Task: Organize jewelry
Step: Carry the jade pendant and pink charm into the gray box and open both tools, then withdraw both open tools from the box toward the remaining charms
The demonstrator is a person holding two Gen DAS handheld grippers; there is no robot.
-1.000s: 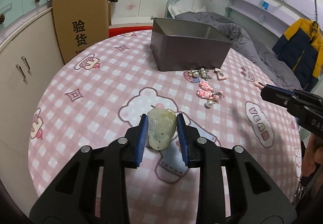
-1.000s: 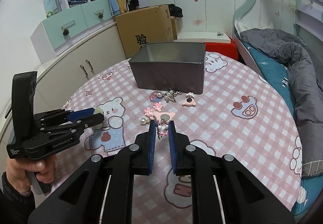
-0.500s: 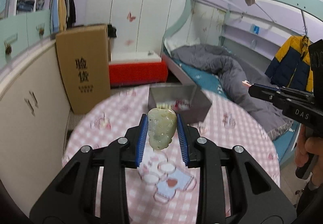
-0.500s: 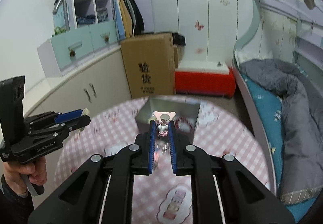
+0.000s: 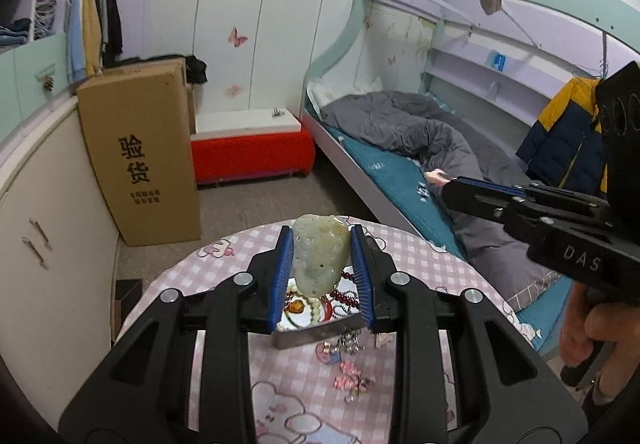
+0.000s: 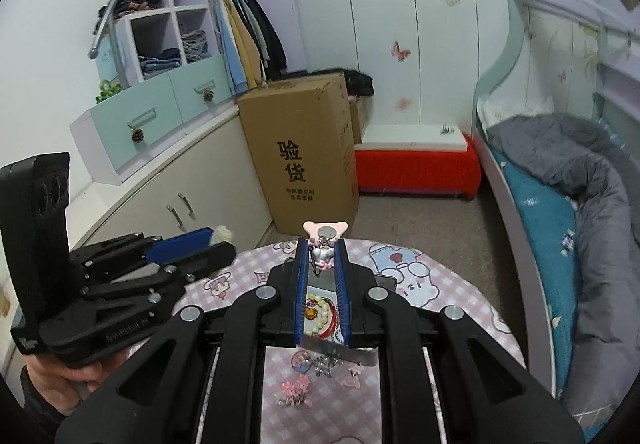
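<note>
- My left jaws (image 5: 322, 268) pinch a pale green jade pendant (image 5: 320, 256), mid-frame in the left view, held in the air above the tin (image 5: 308, 332).
- My right jaws (image 6: 322, 272) are pressed nearly together on a small charm (image 6: 325, 244): a pink bear-shaped tag on top, a silver trinket hanging between the pads, centre of the right view.
- The tin sits low and central in both views, partly hidden by my jaws. Beads, a red strand and an amber piece already lie in it.
- Loose charms (image 5: 352, 376) lie on the tabletop (image 5: 176, 284) just in front of the tin, toward the bottom of the frame; these are not yet put away.
- Risk, as I judge it: the pendant is smooth and rounded and gripped only at its sides, so a tilt or jolt could slide it out. From this height it could chip or bounce off the tin's rim.
- The charm dangles from a thin link; it could swing and snag on the pads or fall outside the tin when released.
- Both jaws aim at the same small tin, so they could knock together over it. Letting go off-centre would scatter pieces over the tabletop.
- The tabletop is round, under a pink checked cloth with cartoon bears.
- Around it: a cardboard box (image 6: 304, 156) beyond the table, a red bench (image 6: 416, 168), cupboards and hanging clothes at upper left, a bunk bed (image 6: 560, 180) with a grey quilt at right, and a yellow-and-navy jacket (image 5: 568, 140) at far right of the left view.
</note>
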